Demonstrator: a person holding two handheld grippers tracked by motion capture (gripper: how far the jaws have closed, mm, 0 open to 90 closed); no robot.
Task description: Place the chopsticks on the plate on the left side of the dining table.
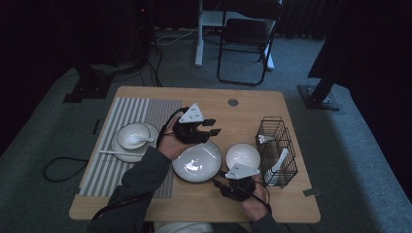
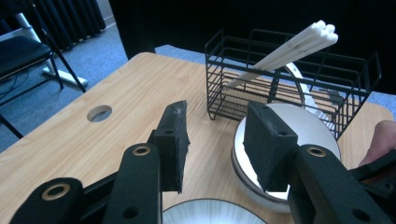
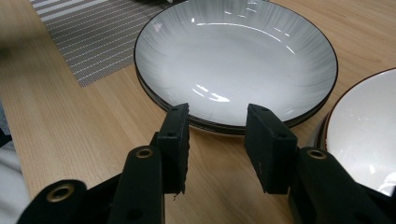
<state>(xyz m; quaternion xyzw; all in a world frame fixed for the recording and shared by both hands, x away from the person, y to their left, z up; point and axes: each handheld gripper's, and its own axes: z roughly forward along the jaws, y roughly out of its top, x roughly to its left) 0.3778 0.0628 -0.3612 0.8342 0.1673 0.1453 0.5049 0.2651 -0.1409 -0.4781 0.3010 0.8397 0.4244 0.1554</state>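
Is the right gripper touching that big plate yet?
Apart. In the right gripper view the right gripper has its jaws open just short of the big plate, with bare table showing between them and its rim.

Light wooden table (image 1: 145, 204) with a dinner setup spread across it.

Taking the big grey-white plate (image 1: 197, 162) as the anchor: a striped placemat (image 1: 141, 109) lies to its left with a small plate (image 1: 124, 153) on it, a white bowl (image 1: 243, 155) sits just right of it, and a black wire basket (image 1: 277, 150) stands past that bowl near the table's right edge. A round cable hole (image 1: 233, 102) sits beyond it toward the far edge.
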